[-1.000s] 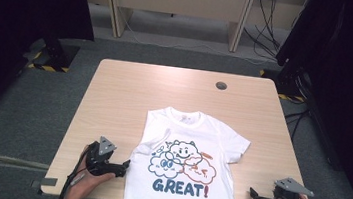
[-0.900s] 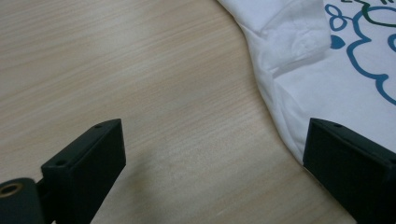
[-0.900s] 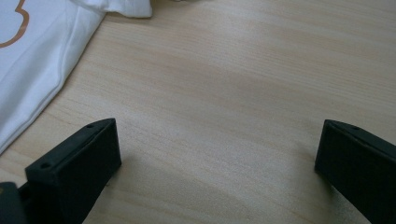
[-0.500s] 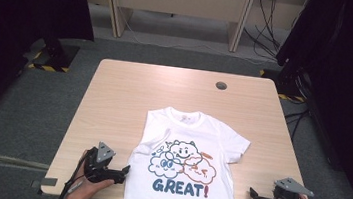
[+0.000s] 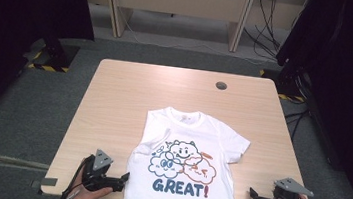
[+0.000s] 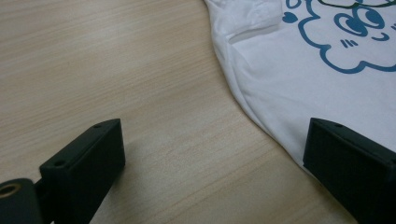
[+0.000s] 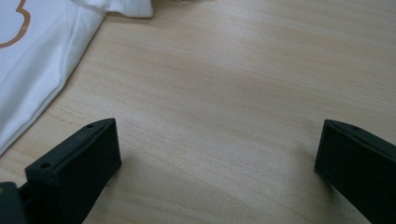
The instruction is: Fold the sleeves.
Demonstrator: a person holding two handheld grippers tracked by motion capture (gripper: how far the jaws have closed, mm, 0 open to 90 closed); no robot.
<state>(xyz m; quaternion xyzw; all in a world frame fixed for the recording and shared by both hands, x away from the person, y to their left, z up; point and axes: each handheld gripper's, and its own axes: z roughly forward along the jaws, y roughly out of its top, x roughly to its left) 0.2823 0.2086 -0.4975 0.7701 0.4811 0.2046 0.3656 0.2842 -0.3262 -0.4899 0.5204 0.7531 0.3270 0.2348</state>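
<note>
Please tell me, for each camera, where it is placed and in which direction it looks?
High view: above the person's side, facing forward and down on the table; hands and both tongs show.
Left gripper view: rides the left tongs, facing the T-shirt edge; open jaws show.
Right gripper view: rides the right tongs, facing bare wood; open jaws show.
All views share the T-shirt.

T-shirt (image 5: pixel 183 181) hem beyond bottom edge
</note>
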